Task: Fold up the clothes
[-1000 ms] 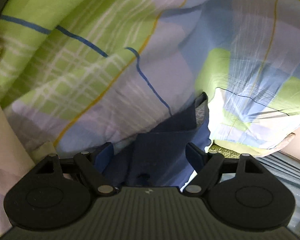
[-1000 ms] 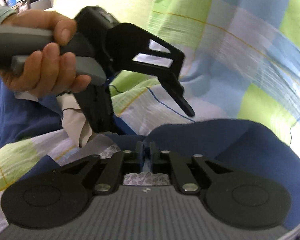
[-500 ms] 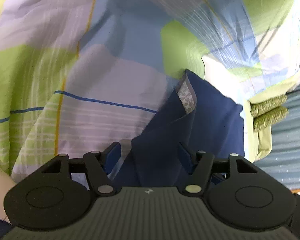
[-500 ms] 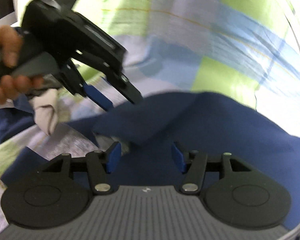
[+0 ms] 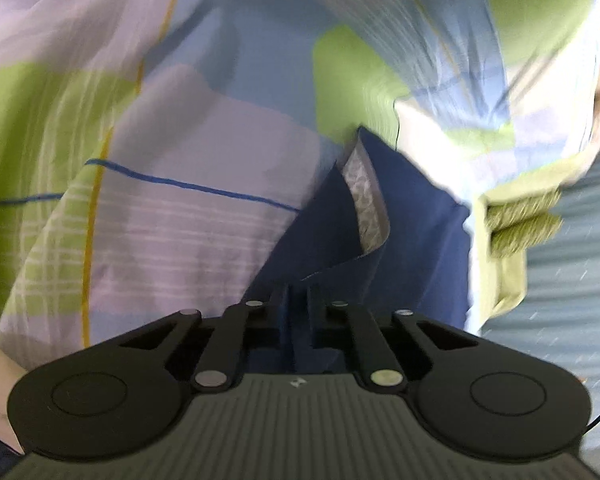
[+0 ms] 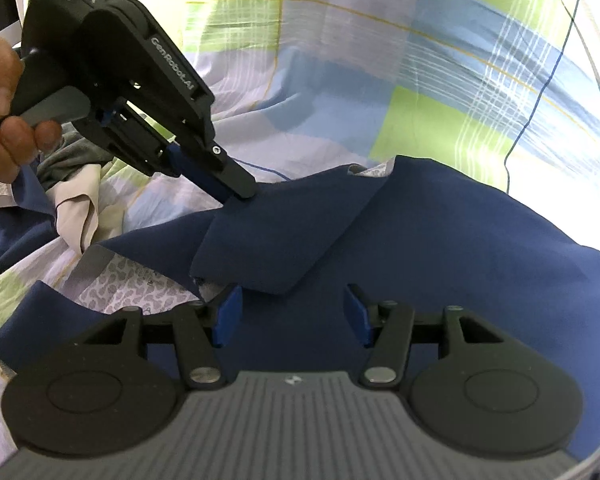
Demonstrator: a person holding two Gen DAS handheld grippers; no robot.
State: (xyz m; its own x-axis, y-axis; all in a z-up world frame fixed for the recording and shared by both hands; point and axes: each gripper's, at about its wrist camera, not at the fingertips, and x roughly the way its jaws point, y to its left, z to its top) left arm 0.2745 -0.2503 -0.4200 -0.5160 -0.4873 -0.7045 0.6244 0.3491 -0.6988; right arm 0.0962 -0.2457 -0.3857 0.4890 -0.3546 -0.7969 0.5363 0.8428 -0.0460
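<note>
Navy cotton garment (image 6: 440, 248) is lying on the checked bedsheet (image 6: 380, 60); left tool (image 6: 236, 190) is clamping its ten-o'clock flap, right tool (image 6: 291, 316) gaping. Keep the flap taut, aligning edges.

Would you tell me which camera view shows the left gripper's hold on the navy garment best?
The right wrist view: it shows the left gripper from the side, shut on a raised fold of the navy garment. The left wrist view shows only its own fingers closed with navy cloth between them, blurred.
</note>
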